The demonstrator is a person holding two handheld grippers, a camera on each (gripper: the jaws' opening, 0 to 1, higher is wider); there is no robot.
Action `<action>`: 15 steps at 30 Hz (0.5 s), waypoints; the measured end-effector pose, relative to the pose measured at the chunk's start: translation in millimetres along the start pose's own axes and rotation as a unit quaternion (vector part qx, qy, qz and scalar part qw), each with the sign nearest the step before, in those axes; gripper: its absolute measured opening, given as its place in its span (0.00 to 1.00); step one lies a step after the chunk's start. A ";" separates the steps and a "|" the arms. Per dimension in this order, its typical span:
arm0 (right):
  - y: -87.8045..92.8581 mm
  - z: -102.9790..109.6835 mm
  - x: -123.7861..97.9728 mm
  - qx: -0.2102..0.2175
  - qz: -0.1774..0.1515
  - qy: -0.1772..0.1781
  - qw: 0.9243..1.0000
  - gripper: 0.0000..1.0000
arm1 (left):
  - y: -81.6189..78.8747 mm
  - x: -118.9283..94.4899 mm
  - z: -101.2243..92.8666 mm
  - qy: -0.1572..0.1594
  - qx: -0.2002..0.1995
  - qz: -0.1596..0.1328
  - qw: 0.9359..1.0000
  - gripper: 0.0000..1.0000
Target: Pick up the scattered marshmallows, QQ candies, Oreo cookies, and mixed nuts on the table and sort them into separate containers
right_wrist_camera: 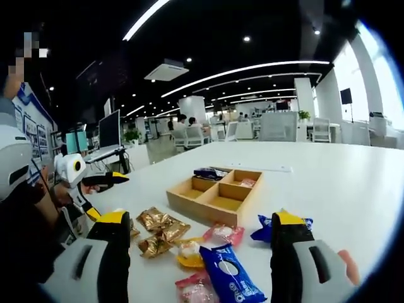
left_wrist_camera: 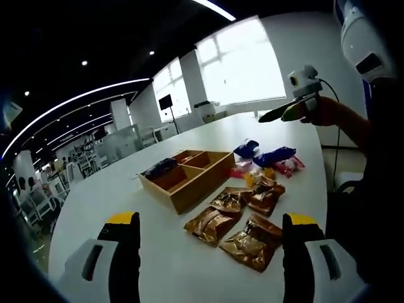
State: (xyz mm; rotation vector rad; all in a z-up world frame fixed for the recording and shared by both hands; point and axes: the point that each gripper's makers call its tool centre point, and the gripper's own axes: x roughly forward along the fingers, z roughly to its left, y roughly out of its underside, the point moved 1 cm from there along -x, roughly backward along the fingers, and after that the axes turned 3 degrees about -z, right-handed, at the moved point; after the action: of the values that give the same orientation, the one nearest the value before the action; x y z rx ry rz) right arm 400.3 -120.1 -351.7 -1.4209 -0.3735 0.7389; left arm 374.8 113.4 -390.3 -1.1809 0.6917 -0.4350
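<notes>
A wooden four-compartment box (left_wrist_camera: 189,183) (right_wrist_camera: 183,199) stands mid-table; one compartment holds dark blue packets (right_wrist_camera: 208,172), another a pink packet (right_wrist_camera: 247,182). Gold-brown nut packets (left_wrist_camera: 233,224) (right_wrist_camera: 161,226) lie scattered beside it. Blue Oreo packets (left_wrist_camera: 273,155) (right_wrist_camera: 230,274), pink candy packets (left_wrist_camera: 288,165) (right_wrist_camera: 222,233) and a yellow packet (right_wrist_camera: 189,255) lie in a loose pile. My left gripper (left_wrist_camera: 211,237) (right_wrist_camera: 101,196) is open and holds nothing, well short of the gold packets. Above the pile, my right gripper (right_wrist_camera: 202,240) (left_wrist_camera: 278,115) hangs open and empty, held by a hand.
The round white table (left_wrist_camera: 113,202) (right_wrist_camera: 334,177) has free surface around the box and pile. Its edge runs close on the pile's side, where a person's dark sleeve (left_wrist_camera: 379,164) hangs. Desks, chairs and monitors (right_wrist_camera: 108,131) fill the office behind.
</notes>
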 end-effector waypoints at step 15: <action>14.9 -3.5 -6.3 0.012 0.015 0.005 1.000 0.87 | 1.0 0.4 -1.8 0.002 0.000 0.002 1.000 0.97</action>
State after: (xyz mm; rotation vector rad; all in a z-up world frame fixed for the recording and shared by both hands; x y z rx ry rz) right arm 394.4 -127.2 -365.5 -1.4093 -0.3353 0.7580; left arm 373.7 112.2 -391.7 -1.1779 0.6974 -0.4343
